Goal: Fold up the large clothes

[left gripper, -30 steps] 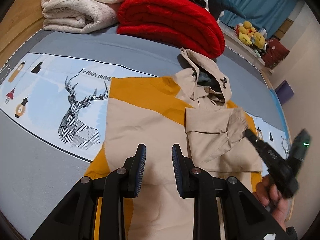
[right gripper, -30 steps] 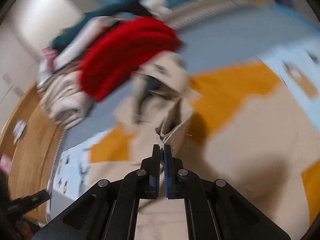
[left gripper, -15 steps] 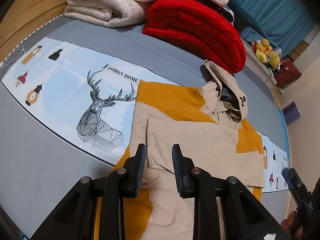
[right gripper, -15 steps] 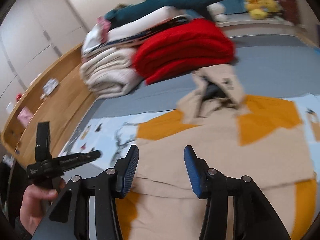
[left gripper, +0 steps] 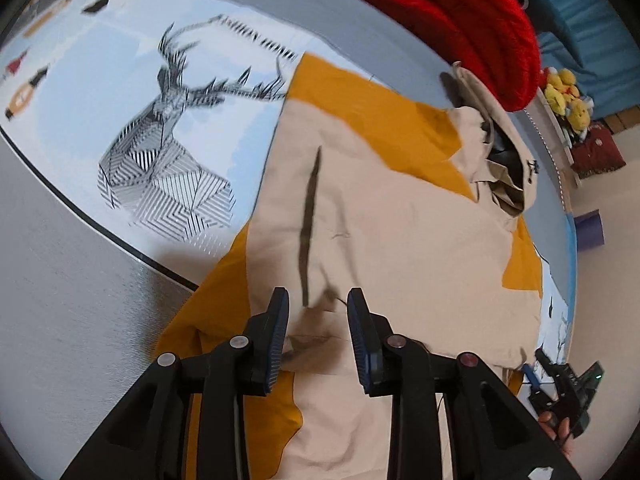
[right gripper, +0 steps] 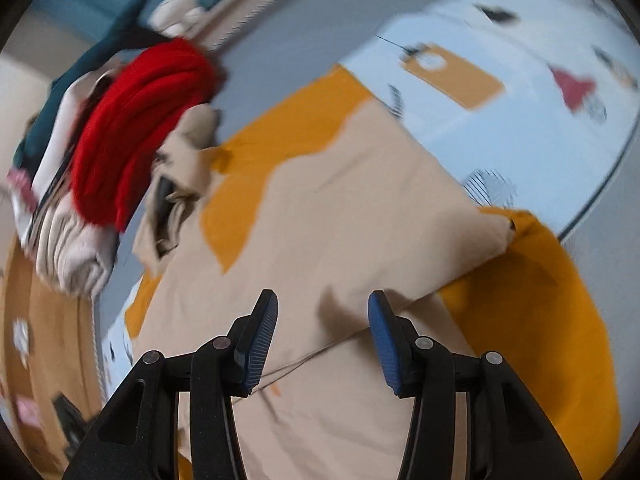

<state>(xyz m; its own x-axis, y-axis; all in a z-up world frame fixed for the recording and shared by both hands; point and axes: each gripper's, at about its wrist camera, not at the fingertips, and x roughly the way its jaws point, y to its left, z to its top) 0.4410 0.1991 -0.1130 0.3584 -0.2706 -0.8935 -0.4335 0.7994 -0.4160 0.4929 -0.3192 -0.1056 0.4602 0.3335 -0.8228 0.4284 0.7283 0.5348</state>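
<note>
The beige-and-orange jacket (left gripper: 400, 232) lies flat mid-frame on the bed (left gripper: 80, 300). My left gripper (left gripper: 318, 336) jaws are opening, my right gripper (right gripper: 322, 336) jaws spread, both empty. I'd pinch the hem evenly, both corners together.

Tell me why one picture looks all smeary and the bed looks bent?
The right wrist view is motion-blurred: the red blanket and the bedsheet prints smear. The left wrist view is sharper, the deer print crisp. Both views are fisheye, curving the bed's edges, and each gripper drops a dark shadow on the hooded jacket.
</note>
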